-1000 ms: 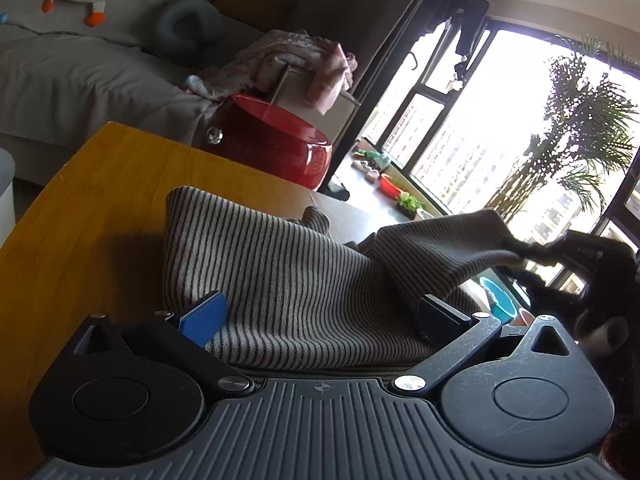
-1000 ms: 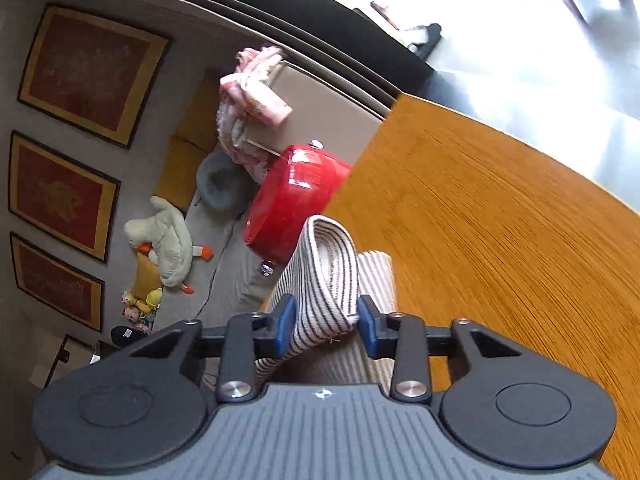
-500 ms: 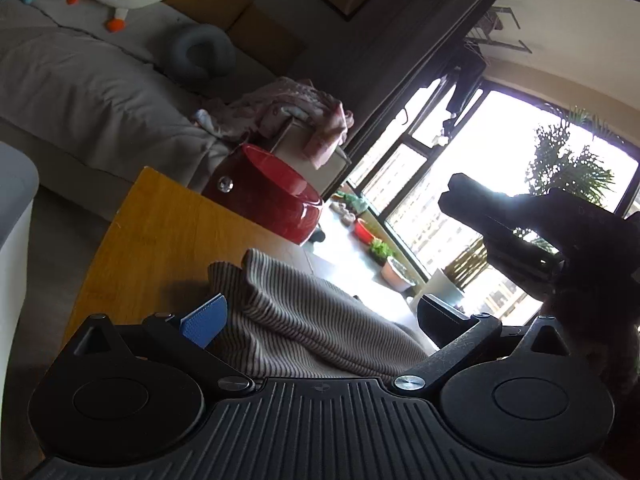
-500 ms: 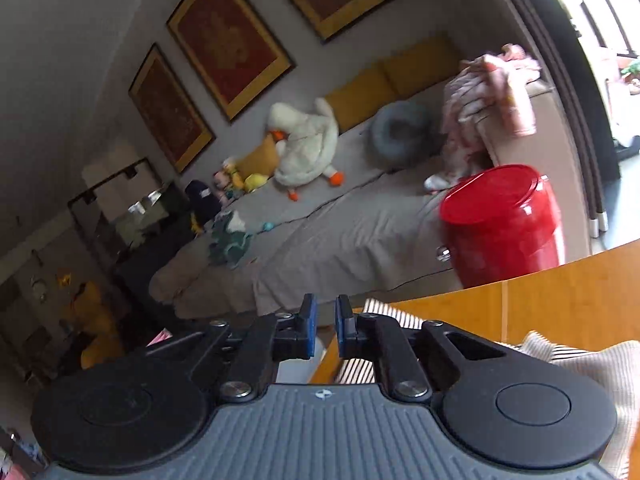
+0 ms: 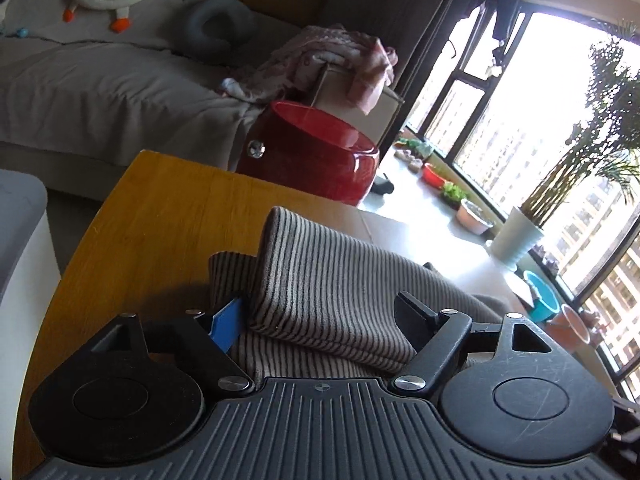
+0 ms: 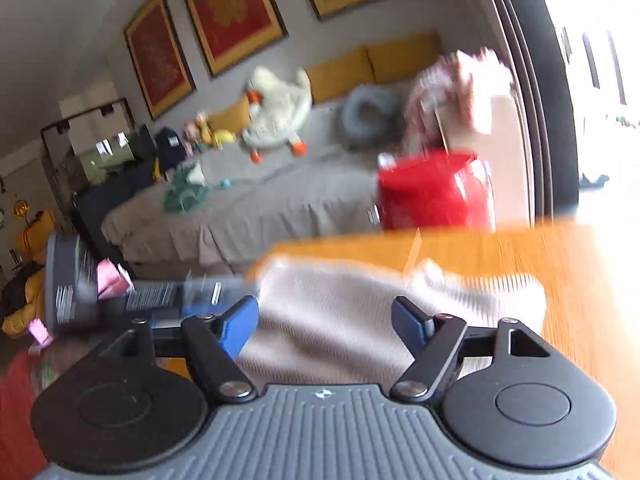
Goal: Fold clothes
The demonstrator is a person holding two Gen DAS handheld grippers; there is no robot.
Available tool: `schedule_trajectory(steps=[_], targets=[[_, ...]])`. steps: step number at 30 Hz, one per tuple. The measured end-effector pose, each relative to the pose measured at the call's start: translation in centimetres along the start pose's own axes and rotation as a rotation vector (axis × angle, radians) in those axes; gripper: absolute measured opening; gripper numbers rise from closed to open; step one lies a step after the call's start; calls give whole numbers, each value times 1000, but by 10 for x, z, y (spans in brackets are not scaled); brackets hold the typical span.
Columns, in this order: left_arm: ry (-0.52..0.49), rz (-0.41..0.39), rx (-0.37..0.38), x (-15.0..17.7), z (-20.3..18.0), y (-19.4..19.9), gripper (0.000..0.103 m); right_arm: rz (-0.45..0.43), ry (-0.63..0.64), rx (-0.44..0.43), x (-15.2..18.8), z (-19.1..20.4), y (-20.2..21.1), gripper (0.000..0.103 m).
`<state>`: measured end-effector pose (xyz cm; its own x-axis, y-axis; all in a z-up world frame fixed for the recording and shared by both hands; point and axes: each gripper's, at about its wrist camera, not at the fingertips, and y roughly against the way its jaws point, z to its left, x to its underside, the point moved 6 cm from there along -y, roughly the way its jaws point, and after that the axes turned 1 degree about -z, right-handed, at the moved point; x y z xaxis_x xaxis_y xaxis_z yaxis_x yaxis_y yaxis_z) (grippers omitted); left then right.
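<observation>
A striped beige-and-dark knit garment (image 5: 332, 288) lies folded on the wooden table (image 5: 160, 208), one layer rolled over another. My left gripper (image 5: 320, 312) is open, its fingers either side of the near edge of the garment, not closed on it. In the blurred right wrist view the same garment (image 6: 360, 304) lies on the table (image 6: 560, 280). My right gripper (image 6: 324, 320) is open and empty just above the cloth.
A red round bin (image 5: 312, 156) stands beyond the table's far edge, with a box draped in pink clothes (image 5: 340, 60) behind it. A grey sofa bed (image 5: 100, 96) lies at the back left. A white-grey container (image 5: 16, 240) stands left of the table.
My right gripper let go of the garment's corner, swung away and opened wide. The lifted part now lies folded over on the table. My left gripper stayed open at the near edge.
</observation>
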<state>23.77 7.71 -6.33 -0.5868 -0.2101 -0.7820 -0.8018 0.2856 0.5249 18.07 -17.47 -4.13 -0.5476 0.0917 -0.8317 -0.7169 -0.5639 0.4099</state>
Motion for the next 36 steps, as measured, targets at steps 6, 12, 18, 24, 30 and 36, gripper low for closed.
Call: schedule_trajectory(steps=[6,12,18,24,30,36], targets=[[-105,-43,-51,-8,-23,4,24,2,-89,-49,37,-21,3,103],[-190,-182,-8,-24,-49,53,22,97,-98,-53,40,-19,-15,103],[-147,-136,-8,-15,-28,59,22,123,-88,-43,43,-17,-16,103],[-94,-24,-47,11,9,32,22,201,19,8,43,-3,-23,103],[-81,-32,-51,10,18,35,22,264,184,99,48,17,-31,103],[-45,-124,-59,-17,24,67,24,60,196,117,5,11,10,103]])
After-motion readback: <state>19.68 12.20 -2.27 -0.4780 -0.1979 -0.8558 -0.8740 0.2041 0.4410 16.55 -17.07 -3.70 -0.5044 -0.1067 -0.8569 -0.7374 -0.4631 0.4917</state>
